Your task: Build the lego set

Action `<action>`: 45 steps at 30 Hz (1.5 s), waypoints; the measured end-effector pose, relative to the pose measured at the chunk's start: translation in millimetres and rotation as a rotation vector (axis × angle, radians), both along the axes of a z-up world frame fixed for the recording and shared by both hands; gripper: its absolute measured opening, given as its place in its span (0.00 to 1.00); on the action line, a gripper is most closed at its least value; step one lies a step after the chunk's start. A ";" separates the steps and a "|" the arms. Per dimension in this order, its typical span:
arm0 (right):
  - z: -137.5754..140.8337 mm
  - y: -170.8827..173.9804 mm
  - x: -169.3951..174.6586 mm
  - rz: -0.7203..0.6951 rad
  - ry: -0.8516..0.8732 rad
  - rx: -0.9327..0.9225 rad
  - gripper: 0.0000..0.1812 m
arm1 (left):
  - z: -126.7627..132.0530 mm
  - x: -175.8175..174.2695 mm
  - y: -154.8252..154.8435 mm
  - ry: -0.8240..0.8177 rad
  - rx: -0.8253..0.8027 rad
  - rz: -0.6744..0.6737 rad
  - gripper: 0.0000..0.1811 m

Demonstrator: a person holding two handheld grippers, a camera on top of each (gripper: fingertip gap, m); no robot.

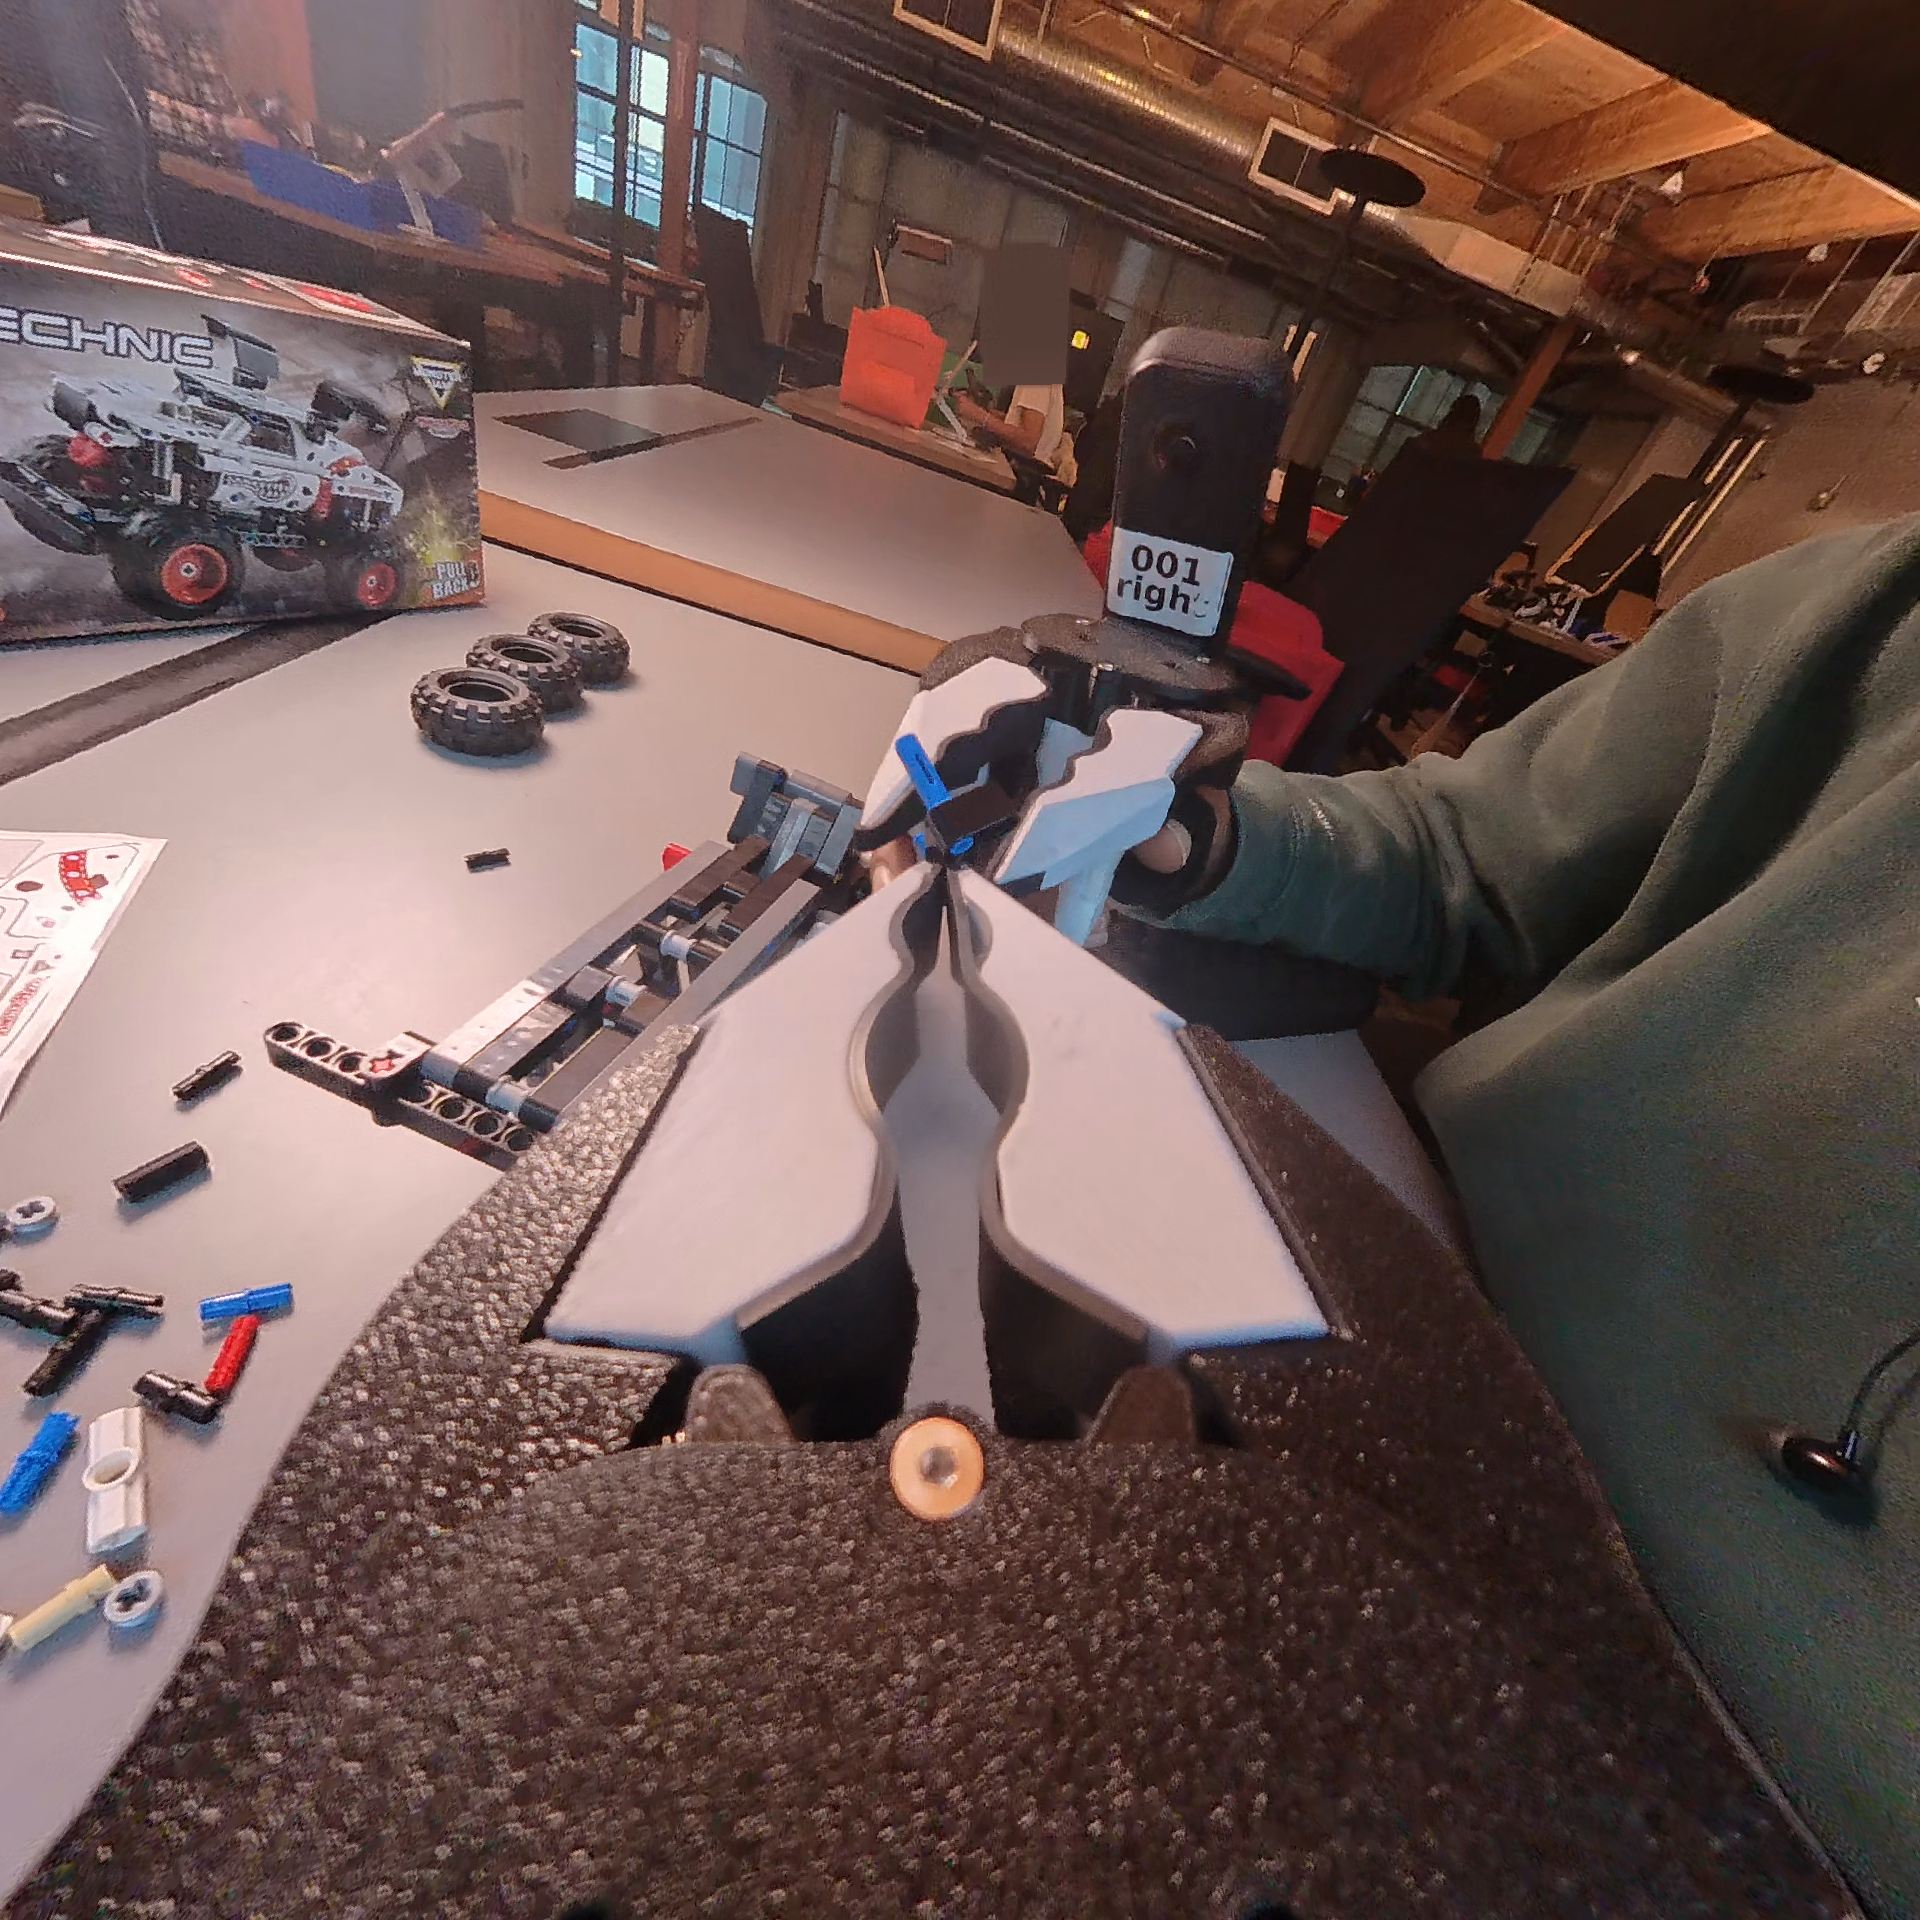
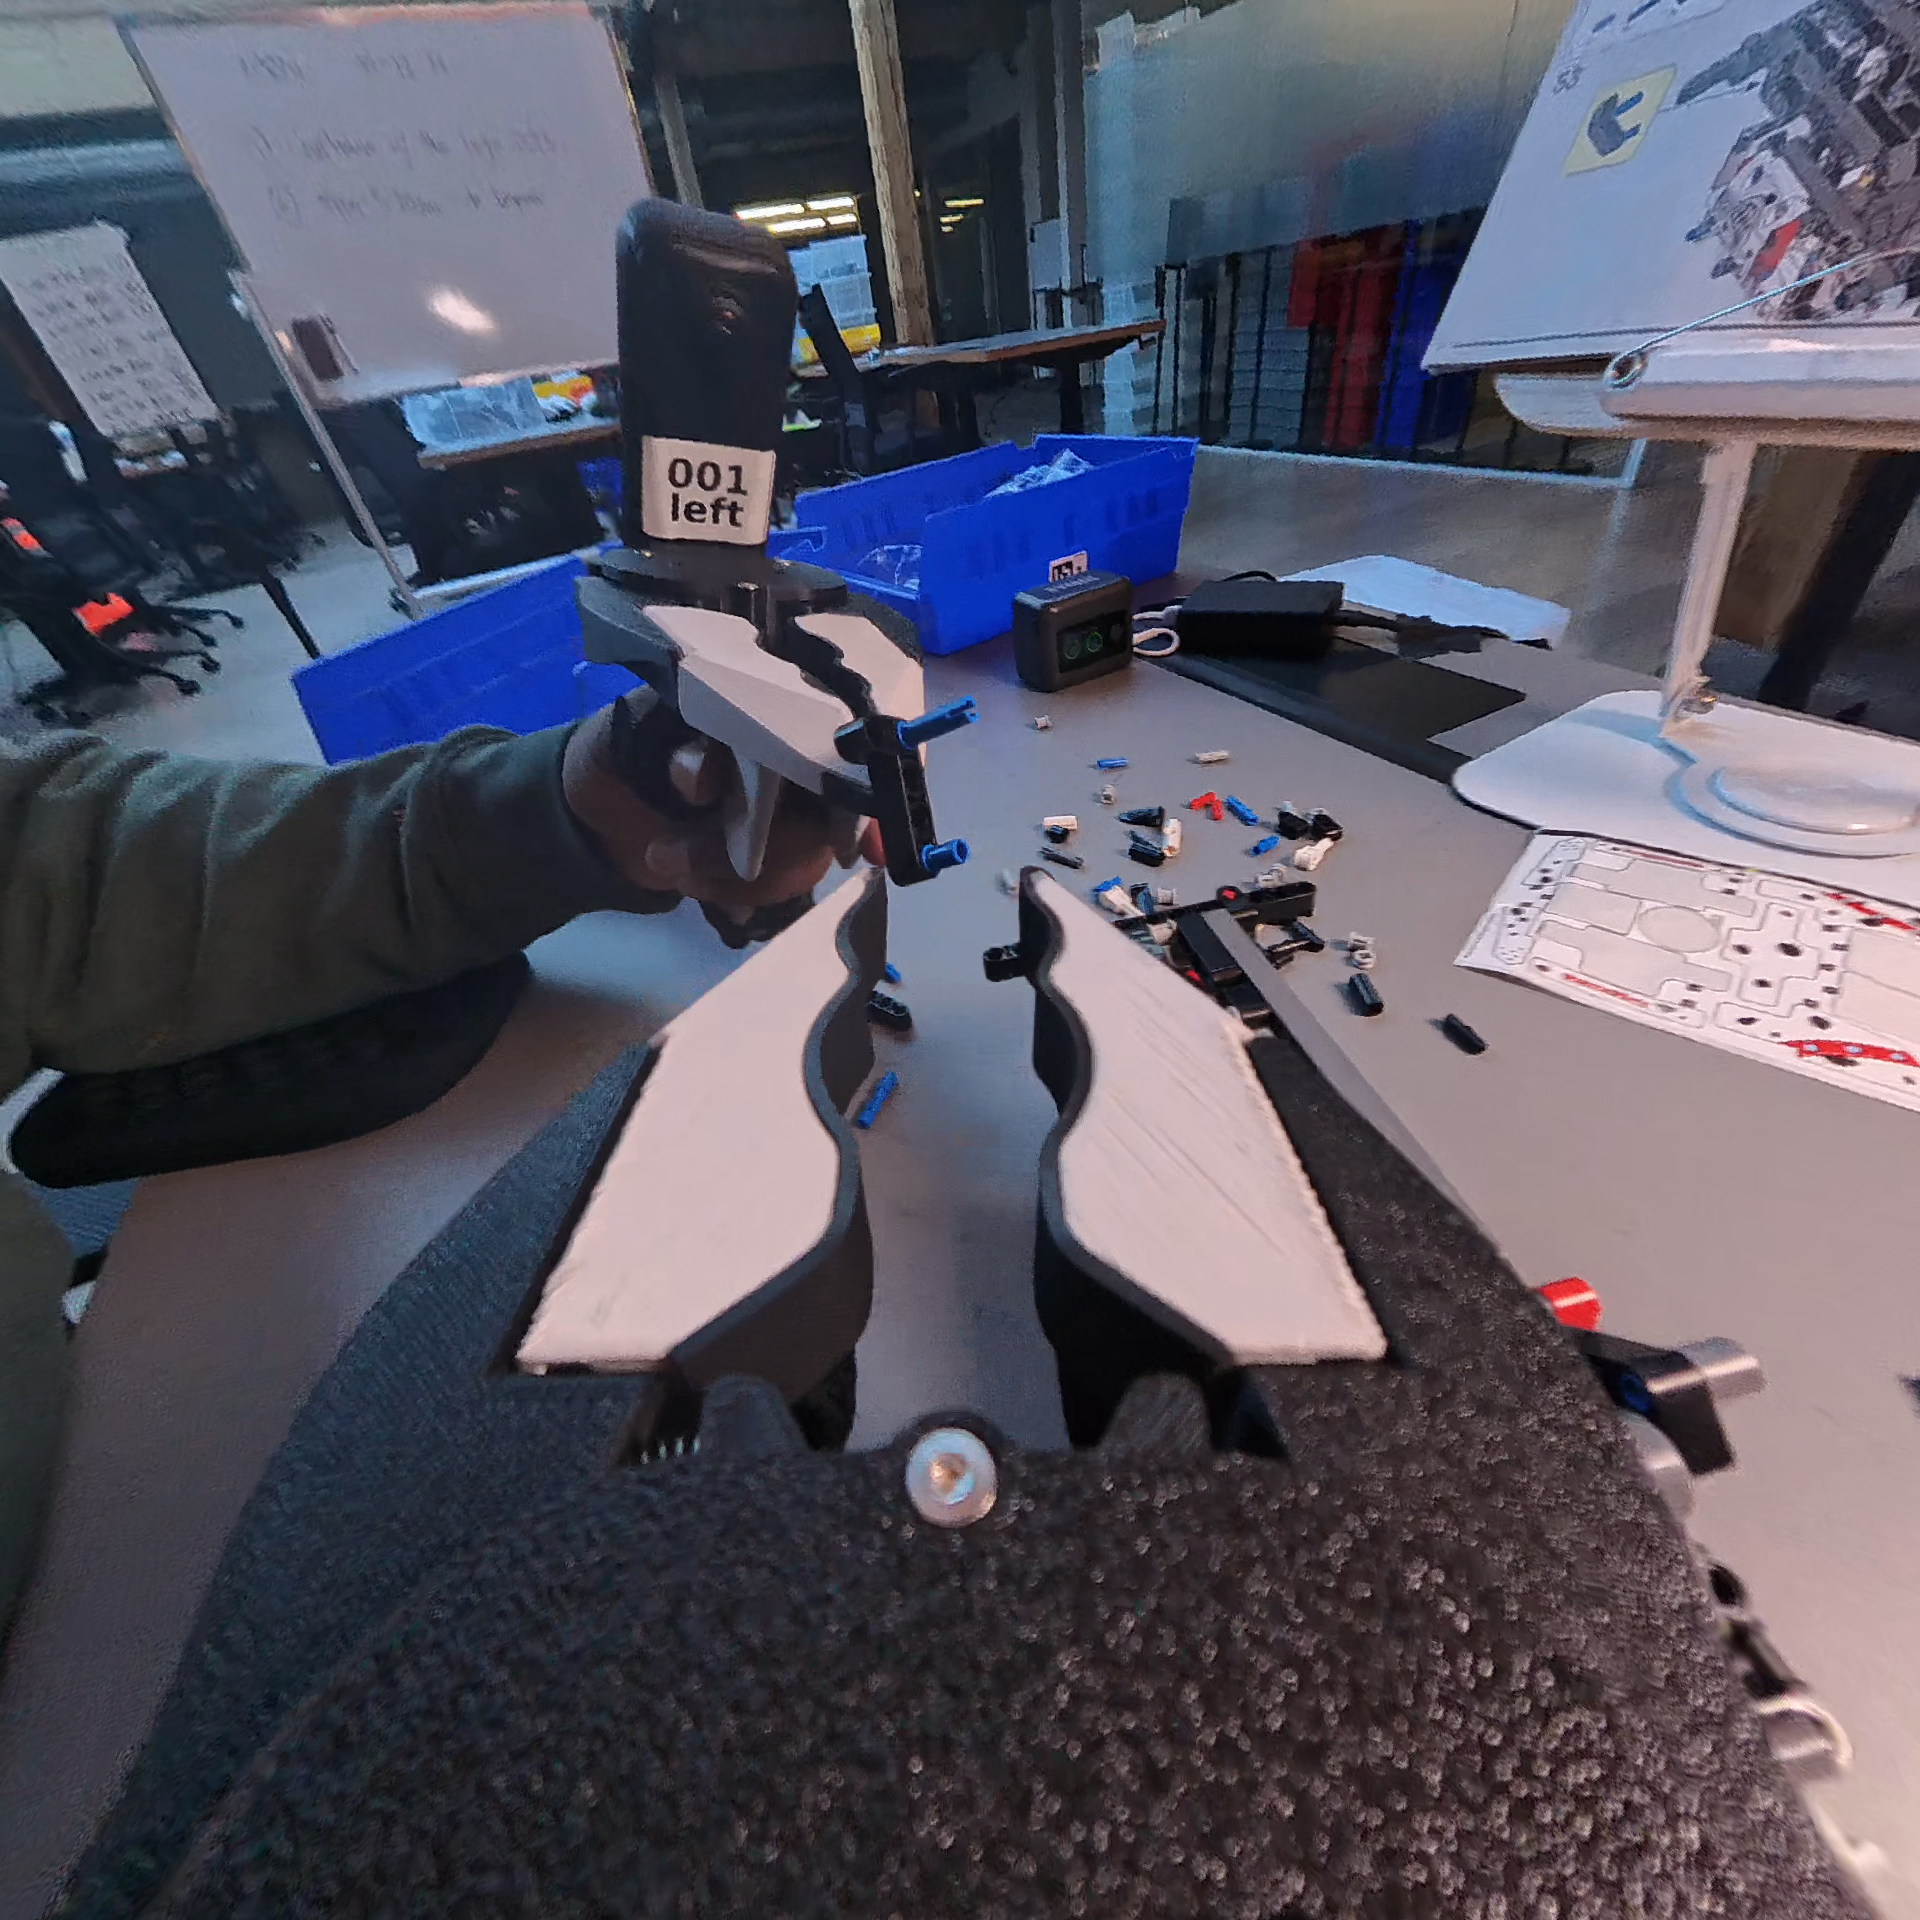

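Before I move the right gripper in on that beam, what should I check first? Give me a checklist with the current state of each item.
1. Left gripper holding the black beam: ok, its fingers are shut on it.
2. Right gripper free to take a part: ok, fingers open with nothing between them.
3. Blue pins in the beam: ok, one shows near each end; whether they are fully seated, cannot tell.
4. Beam lined up between the right fingers: not ok, it sits above the left-hand fingertip in the right wrist view.
5. Chassis ready to take a part: ok, lying on the table, ungripped.
6. Instruction booklet open: ok, propped on its stand.
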State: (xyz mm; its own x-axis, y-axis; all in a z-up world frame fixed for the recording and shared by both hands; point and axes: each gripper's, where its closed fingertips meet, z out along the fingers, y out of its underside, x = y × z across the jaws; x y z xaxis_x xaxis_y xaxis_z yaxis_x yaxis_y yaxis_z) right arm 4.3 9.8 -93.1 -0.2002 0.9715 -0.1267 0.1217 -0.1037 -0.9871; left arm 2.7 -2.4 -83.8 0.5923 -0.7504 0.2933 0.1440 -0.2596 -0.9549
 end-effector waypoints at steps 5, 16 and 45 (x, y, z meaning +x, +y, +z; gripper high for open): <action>-3.8 2.4 -6.0 -0.138 -0.014 0.455 0.19 | -4.0 2.2 1.5 -0.046 -0.044 -0.014 0.00; -54.9 -28.2 16.7 0.175 -0.322 0.496 0.09 | -47.2 18.7 -21.4 0.313 -0.069 -0.013 0.11; -52.1 -50.7 4.5 0.296 -0.408 0.516 0.09 | -47.7 6.1 -45.5 0.405 -0.006 0.125 0.04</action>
State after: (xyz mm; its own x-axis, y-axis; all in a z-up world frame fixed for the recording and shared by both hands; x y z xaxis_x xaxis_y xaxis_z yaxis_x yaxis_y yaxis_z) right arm 8.8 -40.9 -145.2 -0.4988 0.8401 0.2129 0.4420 0.4579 -0.7713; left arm 8.7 -47.9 -131.5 0.7472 -0.6643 0.0222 -0.2118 -0.2697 -0.9394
